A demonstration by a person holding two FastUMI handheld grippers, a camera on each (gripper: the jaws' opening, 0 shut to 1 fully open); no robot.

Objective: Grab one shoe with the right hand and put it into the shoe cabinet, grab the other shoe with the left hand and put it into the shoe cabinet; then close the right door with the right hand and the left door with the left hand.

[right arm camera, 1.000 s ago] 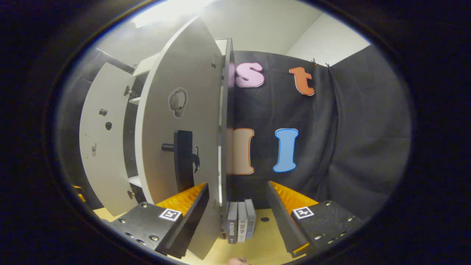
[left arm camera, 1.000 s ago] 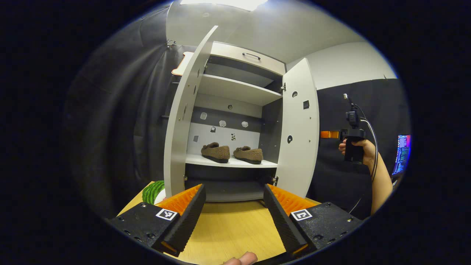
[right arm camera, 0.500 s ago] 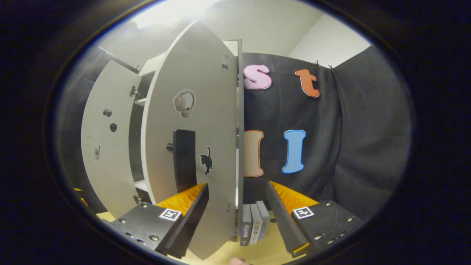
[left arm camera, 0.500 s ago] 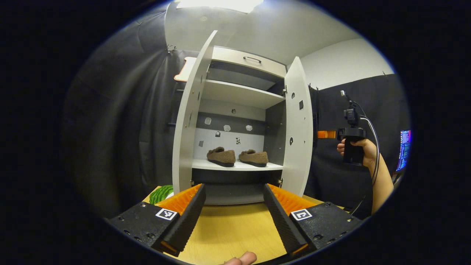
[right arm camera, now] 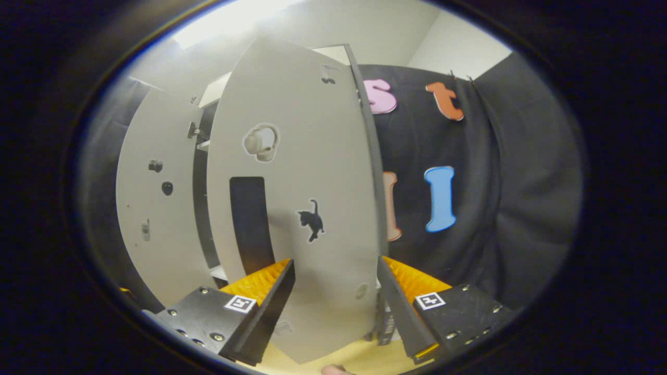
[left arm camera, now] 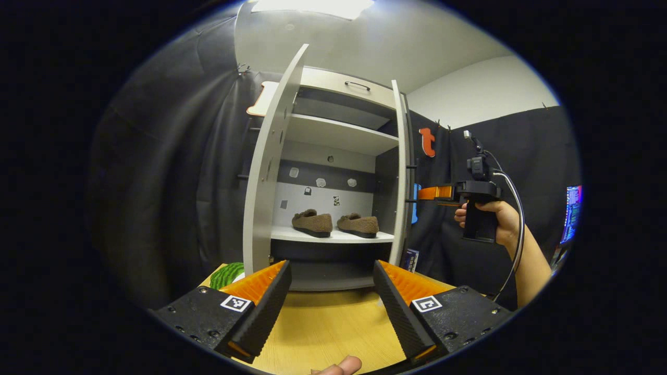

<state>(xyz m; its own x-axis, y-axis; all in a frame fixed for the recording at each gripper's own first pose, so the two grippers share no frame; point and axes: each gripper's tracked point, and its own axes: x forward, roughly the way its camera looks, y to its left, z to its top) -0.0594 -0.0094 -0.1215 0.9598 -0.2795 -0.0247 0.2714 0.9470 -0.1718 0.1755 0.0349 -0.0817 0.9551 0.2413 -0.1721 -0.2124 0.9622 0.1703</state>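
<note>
right door point(right arm camera: 312, 172): cat sticker point(right arm camera: 312, 226) | no legible writing

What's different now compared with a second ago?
The right door has swung partway shut, pushed by the right gripper, whose open fingers press its outer face. Unchanged: both shoes on the shelf, the left door wide open, and the left gripper open, holding nothing.

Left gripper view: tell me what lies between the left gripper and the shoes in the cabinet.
In the left gripper view, bare wooden tabletop lies between the open left gripper and the cabinet; above its dark lower opening, the shoes sit on the shelf.
</note>
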